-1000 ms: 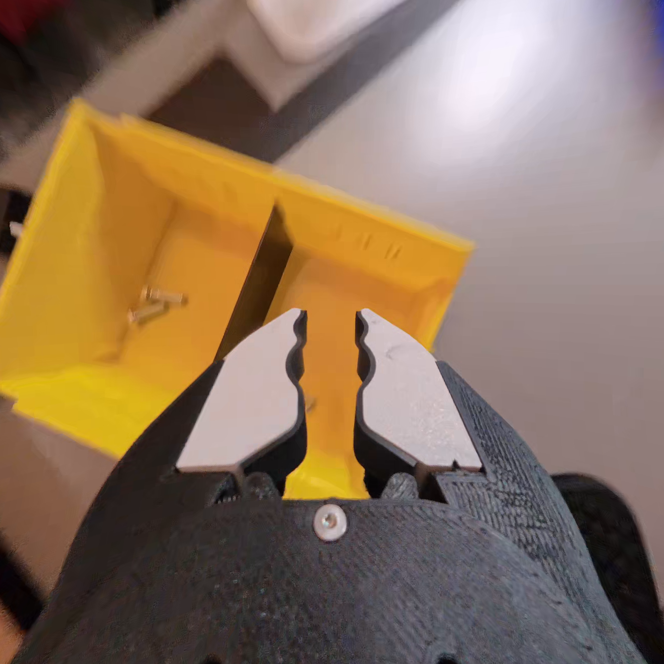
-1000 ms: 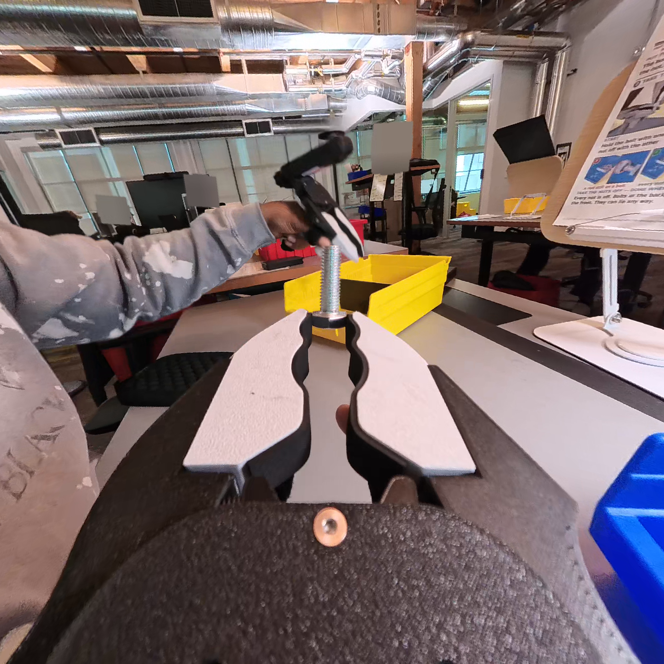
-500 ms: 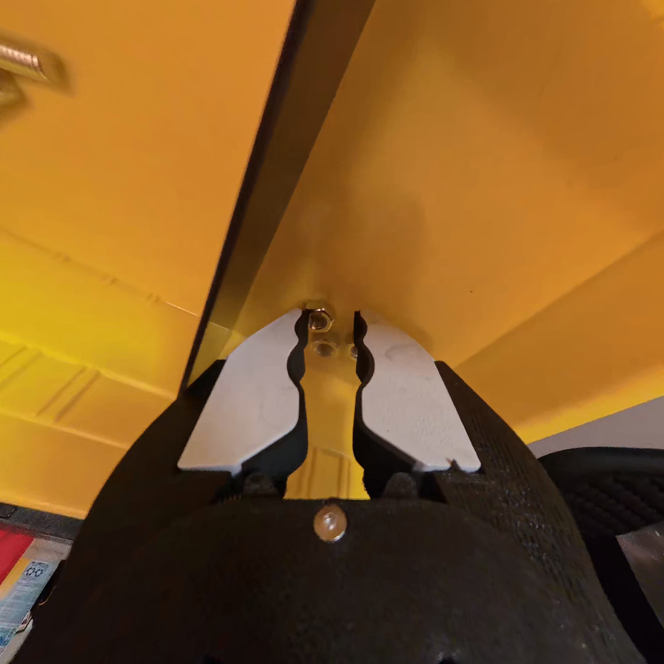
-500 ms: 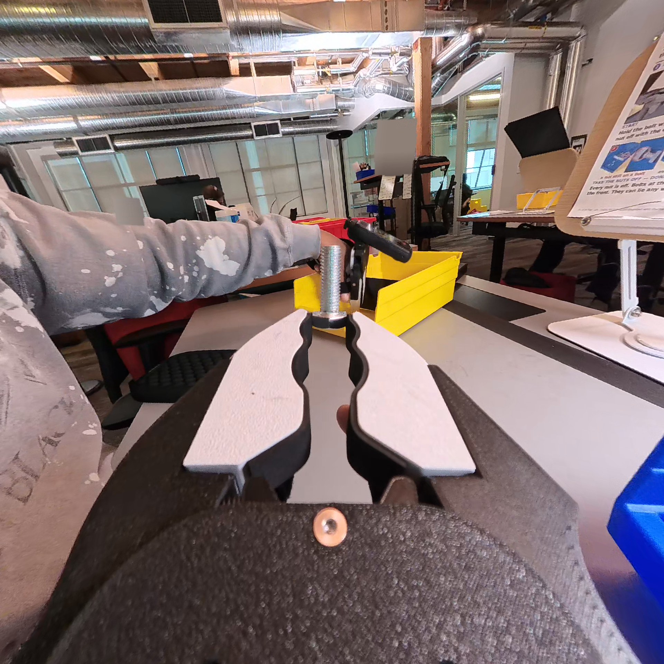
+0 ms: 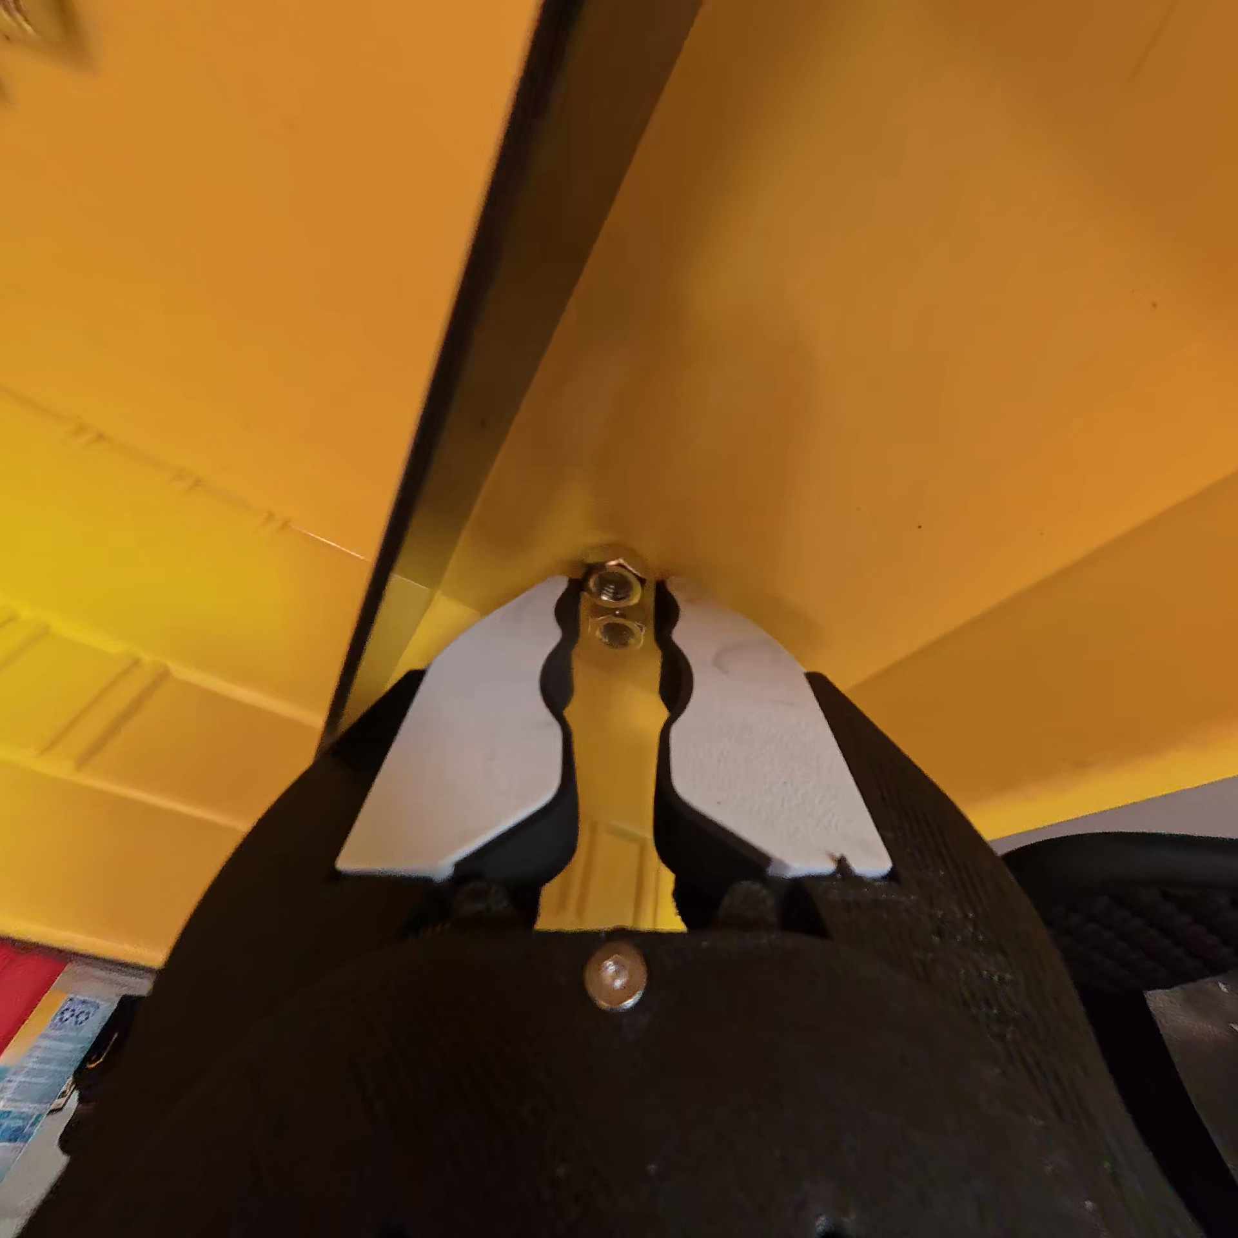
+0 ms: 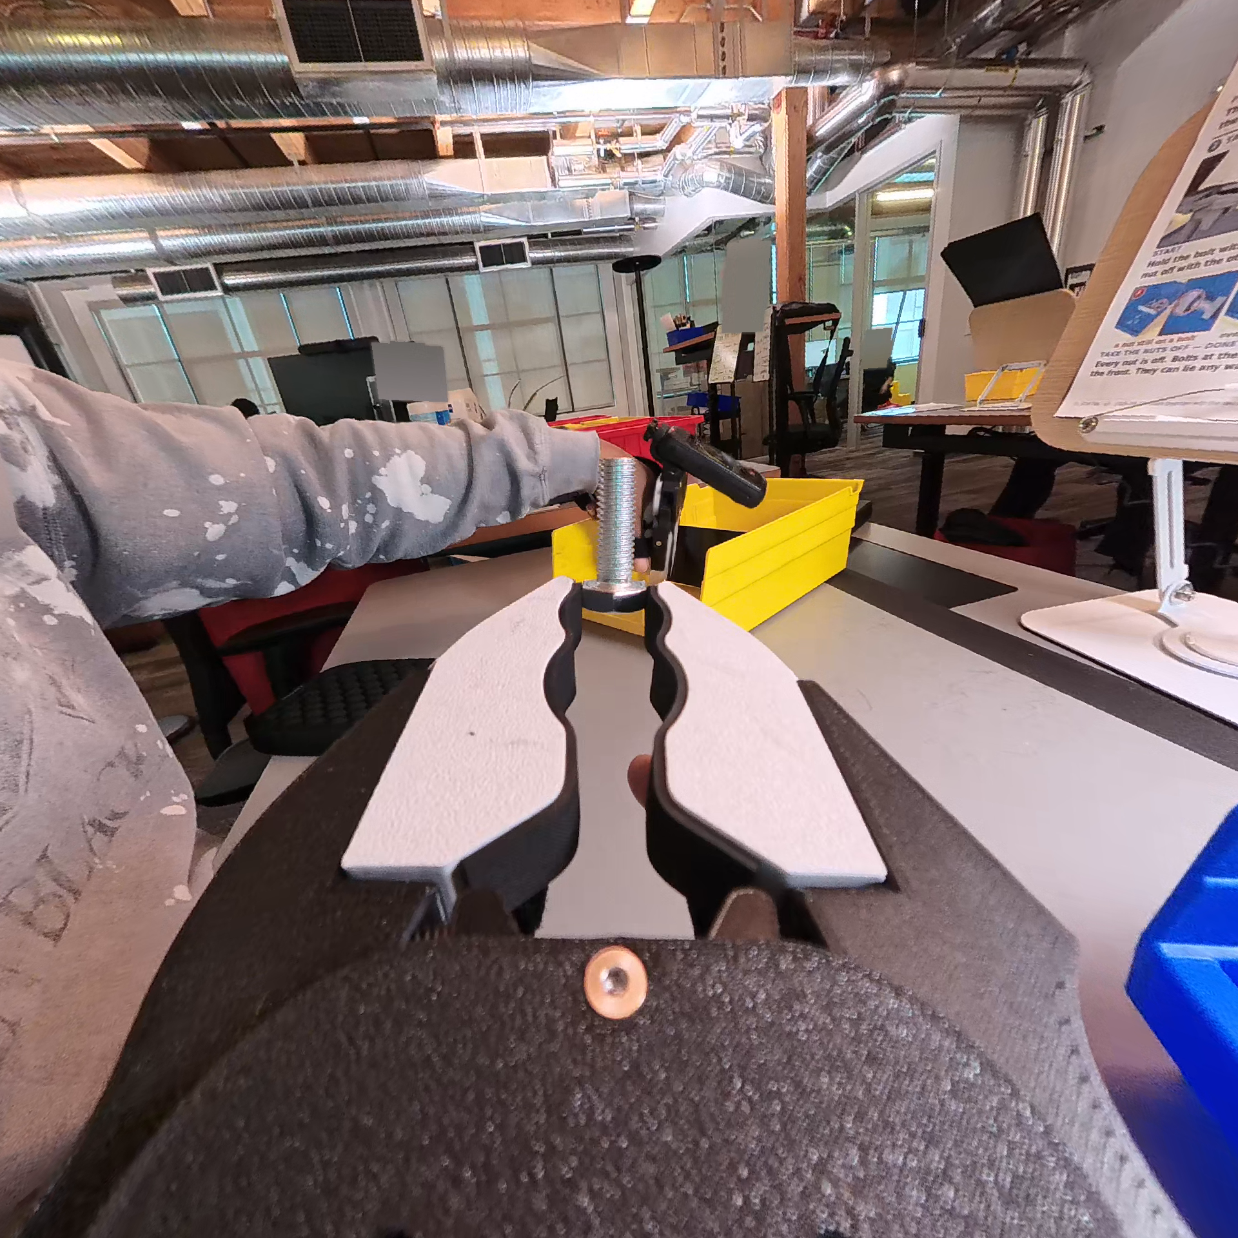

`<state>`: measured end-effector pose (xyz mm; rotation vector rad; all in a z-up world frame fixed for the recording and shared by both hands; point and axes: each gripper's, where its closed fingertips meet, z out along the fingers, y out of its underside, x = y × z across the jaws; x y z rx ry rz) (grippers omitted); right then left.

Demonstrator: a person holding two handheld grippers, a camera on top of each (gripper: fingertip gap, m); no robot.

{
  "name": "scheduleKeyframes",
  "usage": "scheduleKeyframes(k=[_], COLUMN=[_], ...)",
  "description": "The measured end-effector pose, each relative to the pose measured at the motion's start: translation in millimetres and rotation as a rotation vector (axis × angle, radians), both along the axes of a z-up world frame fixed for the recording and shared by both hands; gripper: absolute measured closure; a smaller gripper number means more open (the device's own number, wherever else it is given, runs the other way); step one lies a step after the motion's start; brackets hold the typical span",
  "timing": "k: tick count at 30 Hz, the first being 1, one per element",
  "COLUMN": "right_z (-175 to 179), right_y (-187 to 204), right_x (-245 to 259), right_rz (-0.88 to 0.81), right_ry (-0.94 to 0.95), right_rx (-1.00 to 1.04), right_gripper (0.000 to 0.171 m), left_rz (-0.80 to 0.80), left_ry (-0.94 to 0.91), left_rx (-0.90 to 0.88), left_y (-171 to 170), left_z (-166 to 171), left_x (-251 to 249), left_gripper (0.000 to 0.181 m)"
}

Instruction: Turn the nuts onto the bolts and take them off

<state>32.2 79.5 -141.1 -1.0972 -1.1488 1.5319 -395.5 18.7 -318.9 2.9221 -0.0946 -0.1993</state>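
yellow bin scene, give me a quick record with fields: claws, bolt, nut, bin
left claw: down inside the yellow bin, tips either side of a nut, grip not confirmed
nut: on the bin floor, right of the black divider; a second nut just behind it
right claw: shut on the bolt by its head
bolt: upright, threads up, no nut on it
bin: on the grey table

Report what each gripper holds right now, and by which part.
Right gripper clamps the upright threaded silver bolt by its head. Left gripper, inside the yellow bin, brackets a small metal nut; contact cannot be told.
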Motion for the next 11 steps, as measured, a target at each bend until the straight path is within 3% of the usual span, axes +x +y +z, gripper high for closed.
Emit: scheduleKeyframes(k=[3, 11], right_z=[0.9, -1.4], right_y=[-1.5, -1.2], right_x=[0.4, -0.7], right_rz=[0.001, 0.001], right_ry=[0.002, -0.004], right_rx=[0.007, 0.003], right_gripper=[0.153, 0.153], left_rz=[-0.007, -0.099], left_ry=[-0.042, -0.200], left_rx=[0.030, 0.295], left_y=[5.4, 59.1], left_z=[-1.7, -0.2], left_x=[6.3, 59.0], left_gripper=[0.163, 0.163])
